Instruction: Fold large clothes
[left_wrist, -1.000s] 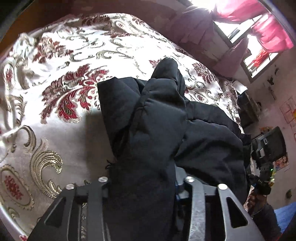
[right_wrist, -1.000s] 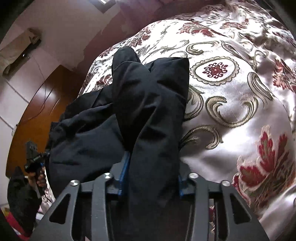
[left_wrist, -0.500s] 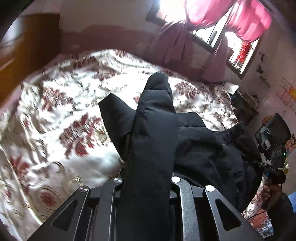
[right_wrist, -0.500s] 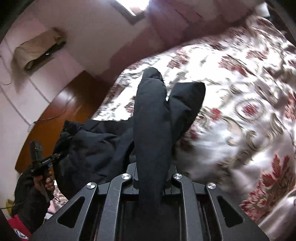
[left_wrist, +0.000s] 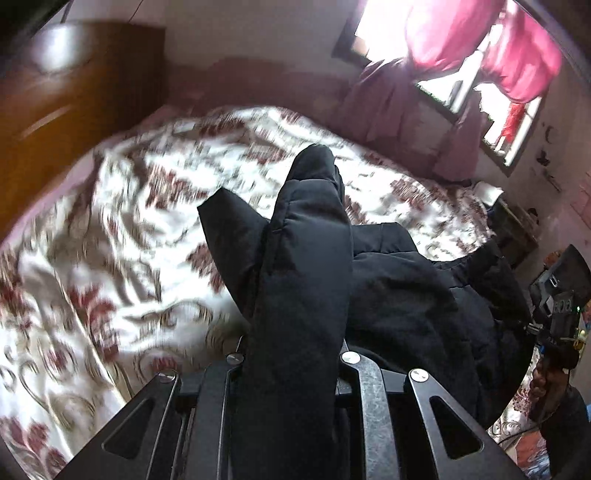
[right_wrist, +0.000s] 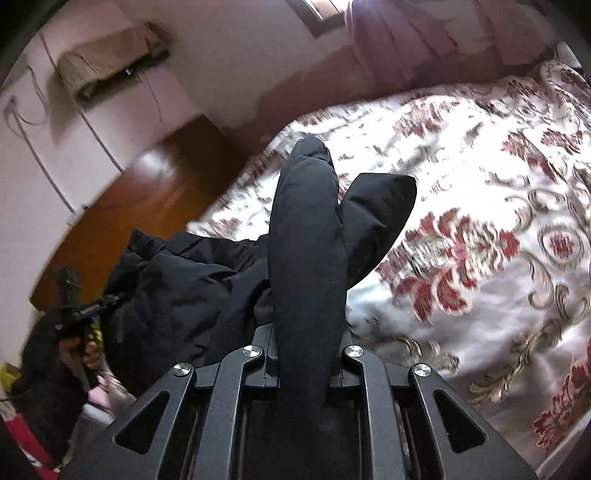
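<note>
A black padded jacket (left_wrist: 399, 295) is lifted off the patterned bed cover (left_wrist: 129, 240). My left gripper (left_wrist: 291, 350) is shut on a thick fold of it, which stands up between the jaws and hides the fingertips. In the right wrist view the same jacket (right_wrist: 306, 240) rises as a padded fold out of my right gripper (right_wrist: 306, 354), which is also shut on it. The rest of the jacket (right_wrist: 177, 295) hangs bunched between the two grippers. Each view shows the other gripper at its edge, in a person's hand (right_wrist: 85, 350).
The white, red and gold bed cover (right_wrist: 480, 184) fills most of both views. A brown wooden panel (left_wrist: 55, 110) stands at the bed's far left end. A window with pink curtains (left_wrist: 480, 44) lies beyond the bed, with a small stand (left_wrist: 513, 229) beside it.
Both grippers closed tighter on the jacket folds and rose, pulling the jacket up off the bed. The views tilted up, so the wall, window and wooden panel now show.
</note>
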